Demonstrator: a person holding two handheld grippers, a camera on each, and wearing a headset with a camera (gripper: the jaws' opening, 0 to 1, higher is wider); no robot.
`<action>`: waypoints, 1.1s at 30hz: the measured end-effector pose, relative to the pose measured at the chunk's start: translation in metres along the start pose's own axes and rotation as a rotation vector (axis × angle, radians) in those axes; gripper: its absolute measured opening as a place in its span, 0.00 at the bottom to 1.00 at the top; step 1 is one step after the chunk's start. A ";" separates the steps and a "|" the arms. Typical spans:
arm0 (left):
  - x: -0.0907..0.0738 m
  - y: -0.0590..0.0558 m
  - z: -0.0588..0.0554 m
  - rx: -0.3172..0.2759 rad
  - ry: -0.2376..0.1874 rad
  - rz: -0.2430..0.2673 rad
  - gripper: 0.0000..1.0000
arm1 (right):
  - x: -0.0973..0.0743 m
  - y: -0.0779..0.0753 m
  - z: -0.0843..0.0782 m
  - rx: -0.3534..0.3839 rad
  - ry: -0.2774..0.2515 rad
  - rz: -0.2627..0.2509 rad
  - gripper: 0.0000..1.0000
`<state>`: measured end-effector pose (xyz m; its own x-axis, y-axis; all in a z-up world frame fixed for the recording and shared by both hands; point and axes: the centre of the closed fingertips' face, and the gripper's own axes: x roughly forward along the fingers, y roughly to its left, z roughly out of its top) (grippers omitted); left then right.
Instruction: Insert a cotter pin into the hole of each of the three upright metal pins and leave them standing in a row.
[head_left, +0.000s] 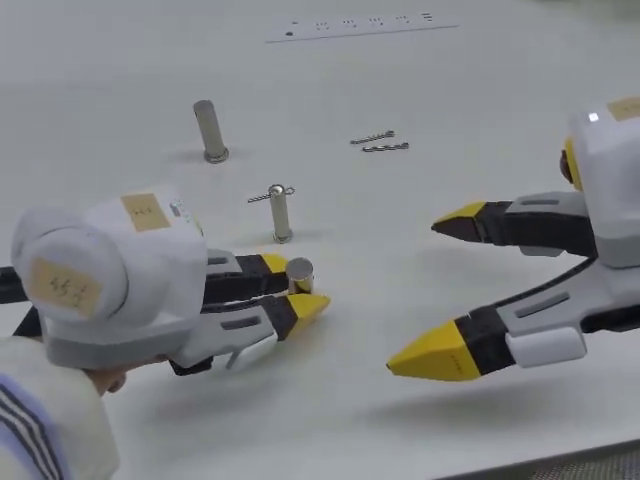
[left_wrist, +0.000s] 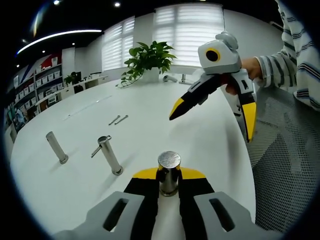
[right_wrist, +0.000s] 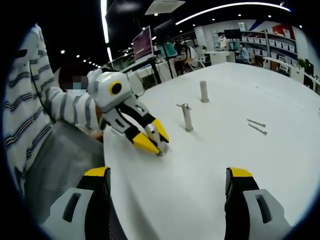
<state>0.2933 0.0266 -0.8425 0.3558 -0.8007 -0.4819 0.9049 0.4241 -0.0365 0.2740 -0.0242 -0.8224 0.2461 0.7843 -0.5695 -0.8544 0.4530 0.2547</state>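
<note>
Three upright metal pins stand on the white table (head_left: 420, 60). The far pin (head_left: 209, 131) is bare. The middle pin (head_left: 281, 215) has a cotter pin (head_left: 268, 194) through its top hole. My left gripper (head_left: 300, 288) is shut on the near pin (head_left: 299, 274), seen between the yellow-tipped jaws as the near pin (left_wrist: 169, 172) in the left gripper view. My right gripper (head_left: 440, 295) hovers open to the right, nothing between its jaws. Two loose cotter pins (head_left: 380, 142) lie farther back.
A flat white strip with dark marks (head_left: 360, 26) lies at the table's far side. The table's near edge (head_left: 560, 462) runs past the right gripper. In the right gripper view a person's striped sleeve (right_wrist: 60, 107) holds the left gripper (right_wrist: 155, 142).
</note>
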 end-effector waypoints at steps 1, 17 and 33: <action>-0.001 -0.001 0.002 -0.006 -0.011 -0.001 0.13 | 0.000 0.000 0.001 0.000 -0.001 0.000 0.97; -0.033 -0.006 0.007 -0.082 -0.077 -0.008 0.53 | -0.006 -0.009 0.001 -0.010 0.007 -0.016 0.96; -0.053 -0.005 0.012 -0.157 -0.113 0.027 0.99 | -0.026 -0.048 -0.003 -0.077 0.111 -0.059 0.96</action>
<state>0.2722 0.0619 -0.8064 0.4112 -0.8268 -0.3839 0.8504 0.4996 -0.1650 0.3074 -0.0679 -0.8215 0.2483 0.7038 -0.6656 -0.8735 0.4597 0.1602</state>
